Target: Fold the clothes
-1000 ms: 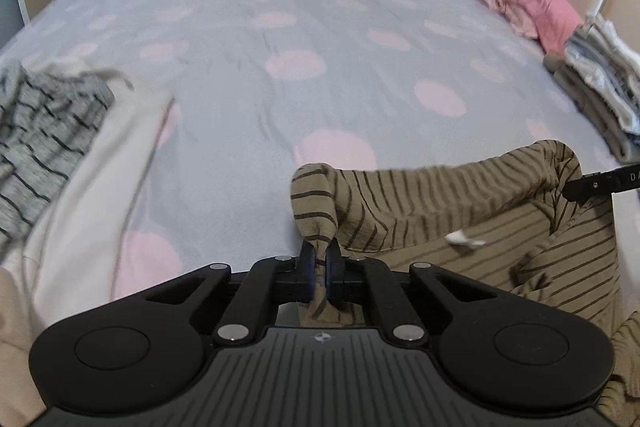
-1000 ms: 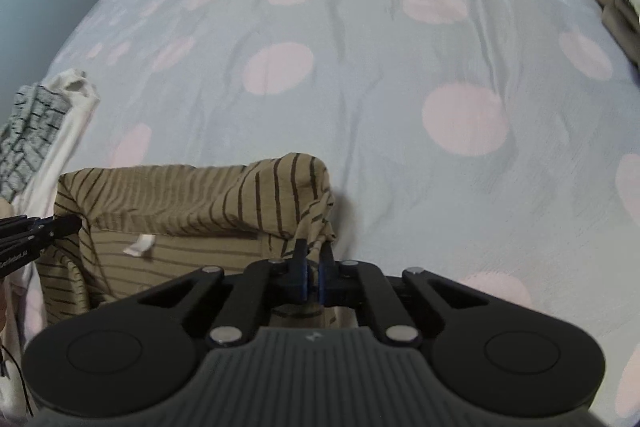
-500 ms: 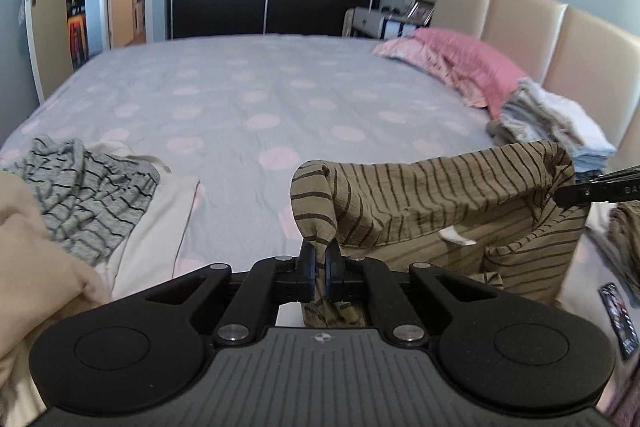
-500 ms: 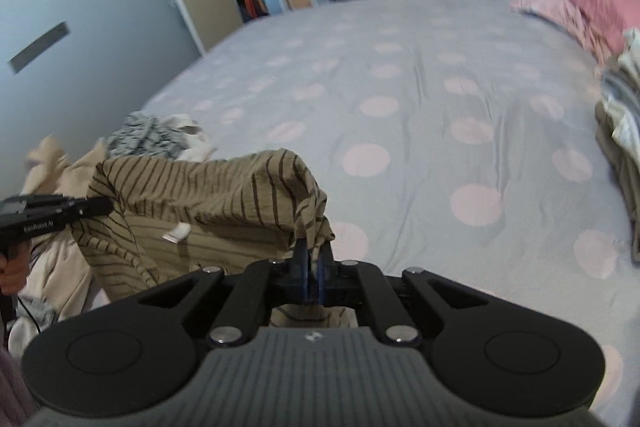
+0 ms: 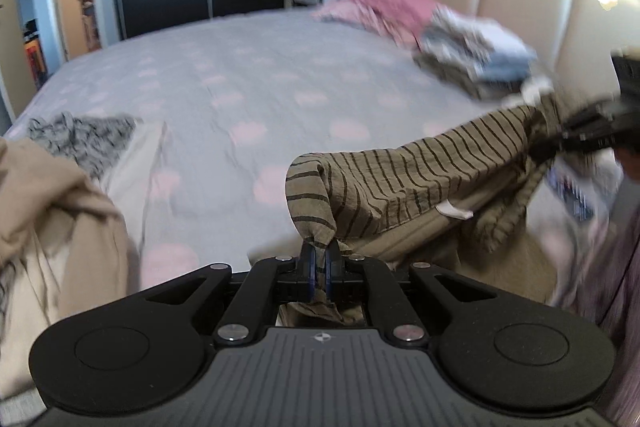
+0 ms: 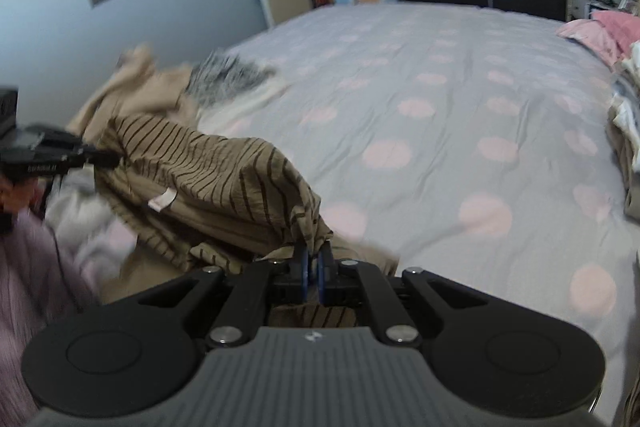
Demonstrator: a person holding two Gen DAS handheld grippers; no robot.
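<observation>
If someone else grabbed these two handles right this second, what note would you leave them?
Left tool: shut on one corner of the tan striped garment.
Right tool: shut on the opposite corner; the cloth hangs stretched between the two, above the near edge of the dotted bed.
Done: a folded stack sits by the headboard.
Left: lay this garment flat, fold it, then tackle the unfolded pile on the left side of the bed.
</observation>
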